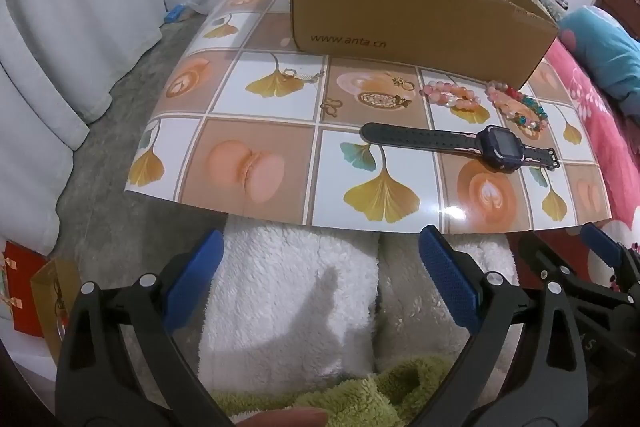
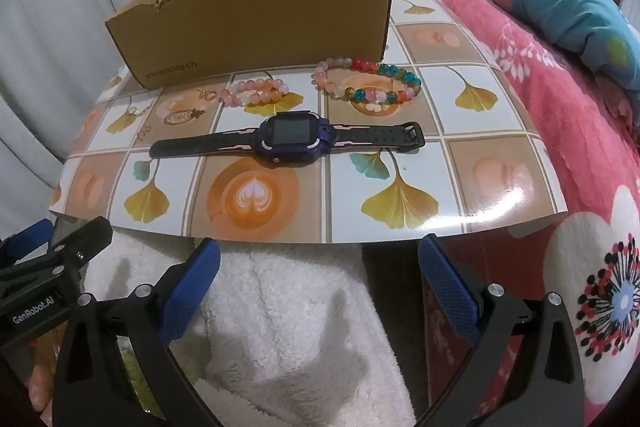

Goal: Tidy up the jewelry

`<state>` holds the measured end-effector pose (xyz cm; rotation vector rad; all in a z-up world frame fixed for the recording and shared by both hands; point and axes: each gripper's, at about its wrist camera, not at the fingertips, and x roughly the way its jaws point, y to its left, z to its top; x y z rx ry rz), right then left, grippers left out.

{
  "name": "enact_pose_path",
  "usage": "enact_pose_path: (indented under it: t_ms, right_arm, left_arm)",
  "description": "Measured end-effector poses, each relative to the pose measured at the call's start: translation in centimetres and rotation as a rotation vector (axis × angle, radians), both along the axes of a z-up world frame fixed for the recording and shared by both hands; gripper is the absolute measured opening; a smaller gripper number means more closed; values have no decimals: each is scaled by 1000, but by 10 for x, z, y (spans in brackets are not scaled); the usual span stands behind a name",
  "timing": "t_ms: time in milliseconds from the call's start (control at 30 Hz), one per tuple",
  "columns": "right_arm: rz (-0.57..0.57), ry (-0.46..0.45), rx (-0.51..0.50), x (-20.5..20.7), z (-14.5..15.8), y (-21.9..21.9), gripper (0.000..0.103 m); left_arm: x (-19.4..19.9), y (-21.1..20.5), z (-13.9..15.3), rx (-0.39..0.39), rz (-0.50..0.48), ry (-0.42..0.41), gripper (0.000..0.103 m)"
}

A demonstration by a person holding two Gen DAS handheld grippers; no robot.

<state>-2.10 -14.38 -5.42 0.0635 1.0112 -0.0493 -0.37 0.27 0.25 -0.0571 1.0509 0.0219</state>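
While both tools hang short of the near edge of the patterned mat point(image 1: 260, 131), nothing is in either grasp. Left gripper point(image 1: 320, 283): blue pads point(image 1: 196, 279) spread wide, empty, over white fleece point(image 1: 296, 291). Right gripper point(image 2: 318, 285): fingers equally wide apart, empty, over the same fleece with a red floral blanket point(image 2: 560, 131) to its right.

On the mat, nearest: dark smartwatch point(image 2: 294, 139) lying flat, strap stretched left to right. Just beyond it, a pink bead bracelet point(image 2: 256, 93) and, to its right, a multicoloured bead bracelet point(image 2: 372, 81); the two lie close but apart. Left of the pink beads, small gold pieces point(image 1: 384, 95) scattered on a brown tile, with another gold piece point(image 1: 298, 75) further left on a leaf tile; detail too small to name.

At the far side stands an open cardboard box point(image 1: 400, 15), torn along its top rim, the multicoloured bracelet near its right corner. Box interior not visible.
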Motion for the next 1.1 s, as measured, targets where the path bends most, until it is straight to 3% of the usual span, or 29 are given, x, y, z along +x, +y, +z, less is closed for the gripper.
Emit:
enact_pose_path:
  t_ms: [1100]
  right_arm:
    - [-9,11,4,4,-5,2,97]
  left_arm:
    - [0,-2,-4,1,0,13,95]
